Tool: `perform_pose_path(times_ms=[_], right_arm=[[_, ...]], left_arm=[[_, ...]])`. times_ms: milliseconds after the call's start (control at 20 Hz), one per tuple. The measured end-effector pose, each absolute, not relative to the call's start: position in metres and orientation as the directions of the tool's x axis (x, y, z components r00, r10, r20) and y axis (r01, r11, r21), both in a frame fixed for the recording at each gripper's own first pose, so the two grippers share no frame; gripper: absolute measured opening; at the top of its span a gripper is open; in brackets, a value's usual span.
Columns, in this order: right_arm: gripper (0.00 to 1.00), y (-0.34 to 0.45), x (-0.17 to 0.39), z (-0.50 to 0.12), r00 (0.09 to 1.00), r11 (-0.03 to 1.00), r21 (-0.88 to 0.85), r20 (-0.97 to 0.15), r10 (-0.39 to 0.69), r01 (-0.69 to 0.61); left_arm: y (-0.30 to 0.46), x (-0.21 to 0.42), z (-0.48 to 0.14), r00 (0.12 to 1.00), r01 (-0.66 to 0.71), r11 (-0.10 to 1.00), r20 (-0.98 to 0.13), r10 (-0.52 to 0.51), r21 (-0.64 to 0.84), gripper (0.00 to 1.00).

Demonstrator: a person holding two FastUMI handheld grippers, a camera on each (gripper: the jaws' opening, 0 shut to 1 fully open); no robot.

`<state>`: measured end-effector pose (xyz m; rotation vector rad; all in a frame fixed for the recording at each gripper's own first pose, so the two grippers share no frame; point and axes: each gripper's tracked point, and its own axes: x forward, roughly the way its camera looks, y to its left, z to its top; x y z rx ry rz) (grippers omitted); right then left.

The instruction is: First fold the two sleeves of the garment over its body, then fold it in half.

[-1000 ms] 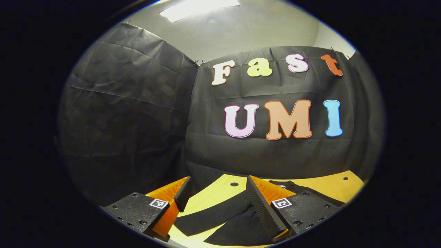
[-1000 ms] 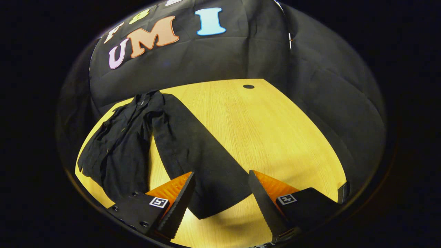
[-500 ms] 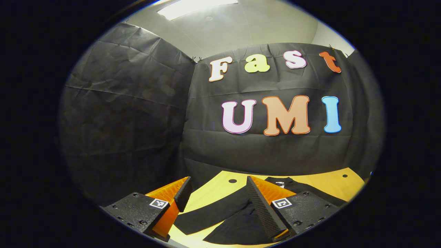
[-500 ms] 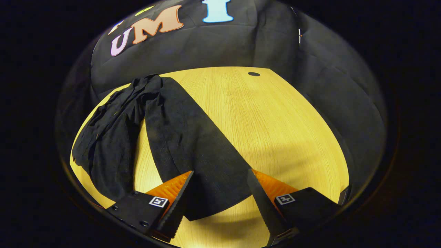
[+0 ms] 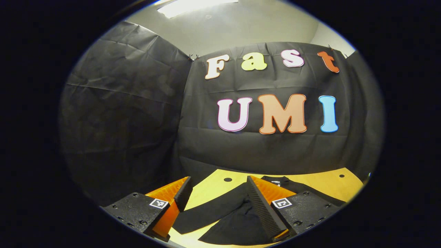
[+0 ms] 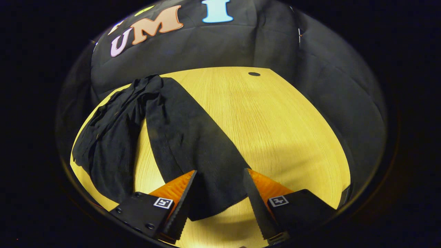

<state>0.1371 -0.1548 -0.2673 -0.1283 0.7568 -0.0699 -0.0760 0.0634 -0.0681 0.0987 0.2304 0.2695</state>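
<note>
A black long-sleeved garment lies on the yellow wooden table [image 6: 275, 117]. In the right gripper view one sleeve [image 6: 193, 137] stretches toward me, its cuff end between the fingers of my right gripper [image 6: 218, 193], which is open and stands over it with both fingers apart from the cloth. The crumpled body [image 6: 110, 137] lies to the left. In the left gripper view my left gripper [image 5: 217, 199] hangs open above the other sleeve [image 5: 213, 210] and part of the body [image 5: 237, 227], with nothing held.
Black cloth walls close in the table on all sides. The table [image 5: 330, 187] has small round holes [image 6: 254, 74] near its far corners [image 5: 227, 179]. Bare tabletop spreads to the right of the sleeve in the right gripper view.
My right gripper has come down over the sleeve's cuff end and its fingers have narrowed a little. My left gripper has drifted slightly right and stayed open.
</note>
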Motion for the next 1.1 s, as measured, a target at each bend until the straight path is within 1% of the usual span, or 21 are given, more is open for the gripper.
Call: perform_pose_path(times_ms=[50,150,200,250,300,400,450,650,700,750,850,950,1000,1100], right_arm=[[0.82,-0.154,0.136,-0.268,0.723,0.99,-0.142,-0.682,-0.115,0.024],[0.81,-0.153,0.135,-0.267,0.721,0.99,-0.141,-0.684,-0.112,0.02],[0.77,-0.151,0.136,-0.266,0.724,0.99,-0.138,-0.681,-0.108,0.017],[0.76,-0.147,0.138,-0.267,0.726,0.99,-0.137,-0.68,-0.101,0.01],[0.65,-0.144,0.138,-0.267,0.73,0.99,-0.14,-0.677,-0.097,0.001],[0.55,-0.143,0.14,-0.267,0.738,0.989,-0.15,-0.668,-0.094,-0.009],[0.53,-0.144,0.139,-0.268,0.745,0.989,-0.15,-0.661,-0.095,-0.008],[0.53,-0.137,0.138,-0.269,0.756,0.994,-0.107,-0.649,-0.078,0.011],[0.39,-0.135,0.14,-0.269,0.758,0.995,-0.094,-0.647,-0.077,0.021],[0.38,-0.134,0.138,-0.269,0.755,0.996,-0.083,-0.652,-0.07,0.021],[0.28,-0.133,0.137,-0.27,0.751,0.997,-0.07,-0.657,-0.067,0.027],[0.28,-0.128,0.135,-0.27,0.746,0.998,-0.059,-0.665,-0.043,0.005],[0.16,-0.127,0.136,-0.269,0.748,0.999,-0.041,-0.663,-0.033,0.008],[0.14,-0.126,0.135,-0.269,0.742,1.0,0.005,-0.67,-0.013,0.021]], left_arm=[[0.062,-0.075,-0.067,0.94,-0.248,0.96,-0.21,0.27,0.128,0.92],[0.058,-0.073,-0.066,0.943,-0.238,0.963,-0.207,0.26,0.128,0.92],[0.057,-0.073,-0.067,0.944,-0.233,0.964,-0.209,0.256,0.129,0.92],[0.056,-0.072,-0.068,0.944,-0.229,0.965,-0.213,0.252,0.13,0.93],[0.054,-0.073,-0.068,0.944,-0.226,0.965,-0.215,0.25,0.13,0.93],[0.052,-0.072,-0.067,0.946,-0.221,0.968,-0.215,0.243,0.122,0.93],[0.049,-0.071,-0.066,0.948,-0.216,0.97,-0.214,0.236,0.113,0.92],[0.045,-0.07,-0.065,0.951,-0.205,0.972,-0.21,0.225,0.115,0.93],[0.045,-0.07,-0.064,0.952,-0.204,0.972,-0.207,0.225,0.116,0.92],[0.044,-0.07,-0.063,0.952,-0.204,0.972,-0.207,0.224,0.117,0.92],[0.042,-0.072,-0.064,0.951,-0.206,0.972,-0.211,0.226,0.113,0.92],[0.041,-0.075,-0.067,0.948,-0.21,0.972,-0.223,0.229,0.103,0.92],[0.04,-0.078,-0.069,0.946,-0.212,0.972,-0.229,0.229,0.099,0.92],[0.041,-0.082,-0.07,0.941,-0.222,0.97,-0.238,0.24,0.103,0.92]])
